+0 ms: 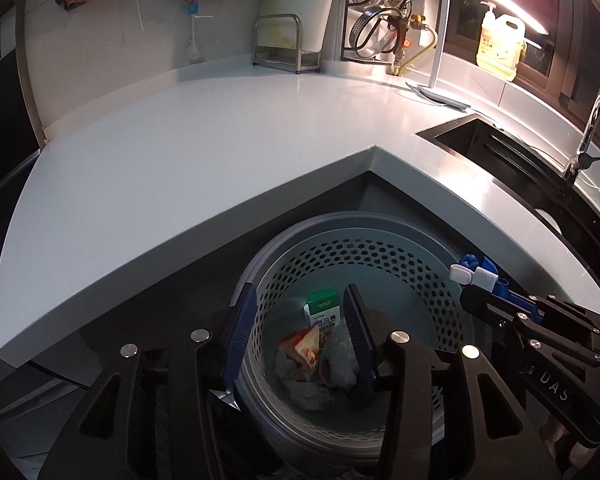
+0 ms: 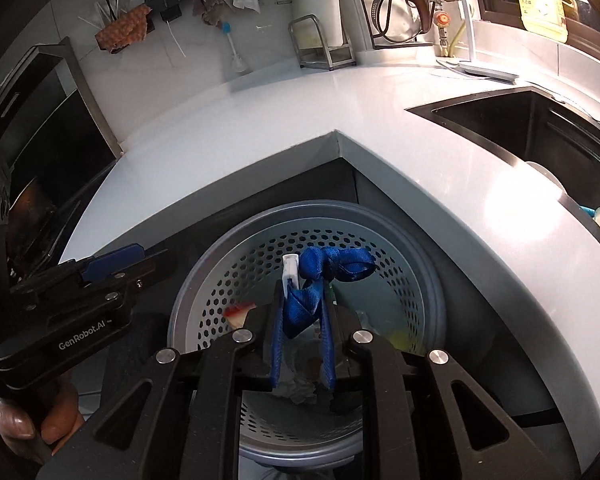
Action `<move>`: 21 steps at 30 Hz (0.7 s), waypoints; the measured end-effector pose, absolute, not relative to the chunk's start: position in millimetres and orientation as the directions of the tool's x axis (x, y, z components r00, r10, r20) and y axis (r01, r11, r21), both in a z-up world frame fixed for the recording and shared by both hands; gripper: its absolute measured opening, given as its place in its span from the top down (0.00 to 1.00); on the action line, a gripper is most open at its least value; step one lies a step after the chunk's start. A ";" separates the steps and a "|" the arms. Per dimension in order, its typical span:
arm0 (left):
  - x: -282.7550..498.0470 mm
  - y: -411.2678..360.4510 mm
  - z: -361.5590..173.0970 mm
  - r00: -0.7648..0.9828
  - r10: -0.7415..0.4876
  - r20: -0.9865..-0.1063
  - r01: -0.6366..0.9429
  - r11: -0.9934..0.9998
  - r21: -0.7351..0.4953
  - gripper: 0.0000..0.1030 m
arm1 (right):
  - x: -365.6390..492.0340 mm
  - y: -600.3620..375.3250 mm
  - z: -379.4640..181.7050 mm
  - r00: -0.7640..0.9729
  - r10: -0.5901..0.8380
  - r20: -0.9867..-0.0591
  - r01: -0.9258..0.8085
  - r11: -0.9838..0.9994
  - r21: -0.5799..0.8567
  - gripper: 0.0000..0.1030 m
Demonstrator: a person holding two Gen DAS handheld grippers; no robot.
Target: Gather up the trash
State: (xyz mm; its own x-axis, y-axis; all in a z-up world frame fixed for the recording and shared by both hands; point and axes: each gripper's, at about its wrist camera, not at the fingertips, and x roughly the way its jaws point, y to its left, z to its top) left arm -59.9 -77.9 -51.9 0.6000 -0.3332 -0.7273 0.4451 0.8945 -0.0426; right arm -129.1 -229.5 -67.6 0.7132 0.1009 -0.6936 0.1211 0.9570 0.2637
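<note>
Two handheld grippers hover over a round perforated grey bin (image 1: 380,264) tucked under the corner of a pale kitchen counter (image 1: 180,140). The left gripper (image 1: 300,332) has its jaws apart with nothing between them; below it in the bin lie a green-and-white carton (image 1: 322,304), a red-and-white wrapper (image 1: 304,346) and crumpled paper. The right gripper (image 2: 304,316) has its blue pads pressed on a knotted blue strap with a white clip (image 2: 320,276), held above the bin's mouth. This looks like the drop step: the next move calls for parting the right jaws so the strap falls inside
</note>
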 end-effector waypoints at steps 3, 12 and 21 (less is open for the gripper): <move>-63.9 -73.6 -48.4 0.621 -0.327 -0.712 0.432 0.901 -0.036 0.31 | -134.5 -227.3 -64.3 0.732 0.092 -0.675 0.123 0.957 0.263 0.54; -73.4 -62.3 -42.4 0.647 -0.307 -0.697 0.402 0.915 -0.030 0.22 | -144.8 -222.3 -59.1 0.750 0.073 -0.657 0.137 0.955 0.262 0.47; -75.8 -52.7 -39.8 0.671 -0.274 -0.689 0.361 0.932 -0.019 0.11 | -149.6 -216.5 -60.1 0.752 0.059 -0.656 0.144 0.957 0.251 0.41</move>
State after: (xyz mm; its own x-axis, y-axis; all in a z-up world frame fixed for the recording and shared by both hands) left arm -75.8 -52.7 -39.8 0.6710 -0.2736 -0.6891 0.3610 0.9324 -0.0187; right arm -149.6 -216.5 -60.1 0.7523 0.0593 -0.6561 0.1438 0.9571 0.2514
